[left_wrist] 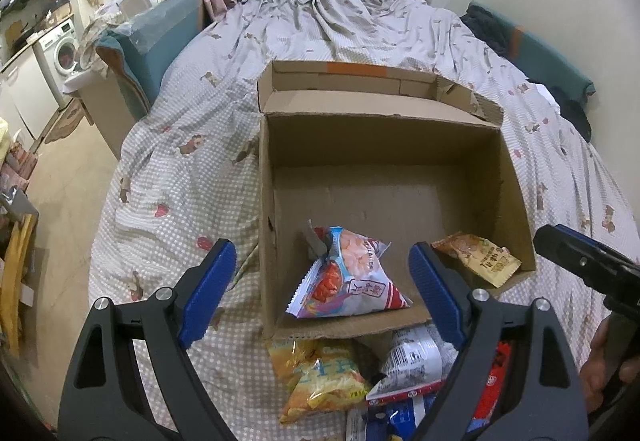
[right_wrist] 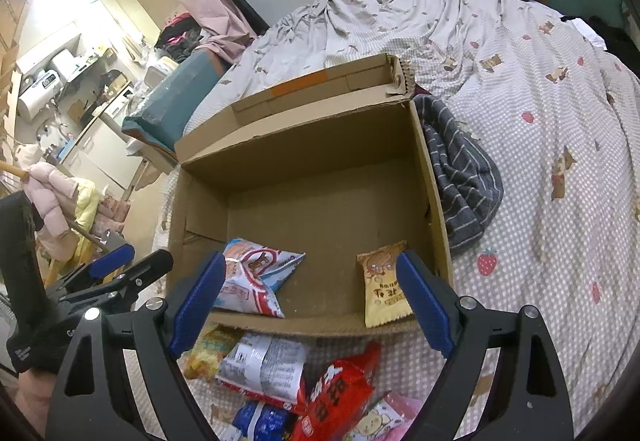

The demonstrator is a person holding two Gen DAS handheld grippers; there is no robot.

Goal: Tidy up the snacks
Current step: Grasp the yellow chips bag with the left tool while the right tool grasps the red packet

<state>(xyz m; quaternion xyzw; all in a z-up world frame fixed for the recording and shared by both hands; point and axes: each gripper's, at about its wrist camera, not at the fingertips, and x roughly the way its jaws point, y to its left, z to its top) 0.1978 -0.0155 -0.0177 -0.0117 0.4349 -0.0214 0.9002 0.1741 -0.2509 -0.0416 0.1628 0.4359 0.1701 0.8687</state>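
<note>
An open cardboard box (left_wrist: 384, 145) is sitting on a bed covered by a dotted, bear-printed sheet (left_wrist: 168, 169). Two snack packets are lying inside it, near its front wall: a blue-and-white puffed bag (left_wrist: 344, 277) toward the left corner and a small tan packet (right_wrist: 382, 287) toward the right corner, well apart from each other.

The left hand-held gripper (left_wrist: 320, 289) is hovering above the box's front left corner with its blue pads standing wide apart and gripping nothing; the blue-and-white bag is showing between them but lying free on the box floor. The right hand-held gripper (right_wrist: 308, 297) is likewise hanging over the front wall with its jaws spread and empty.

Outside the box, just in front of its front wall, more snacks are lying in a loose pile on the sheet: a yellow bag (left_wrist: 320, 377), a white-and-silver bag (right_wrist: 264, 365) and a red bag (right_wrist: 340, 397). A striped grey cloth (right_wrist: 460, 169) is lying against the box's right side.
</note>
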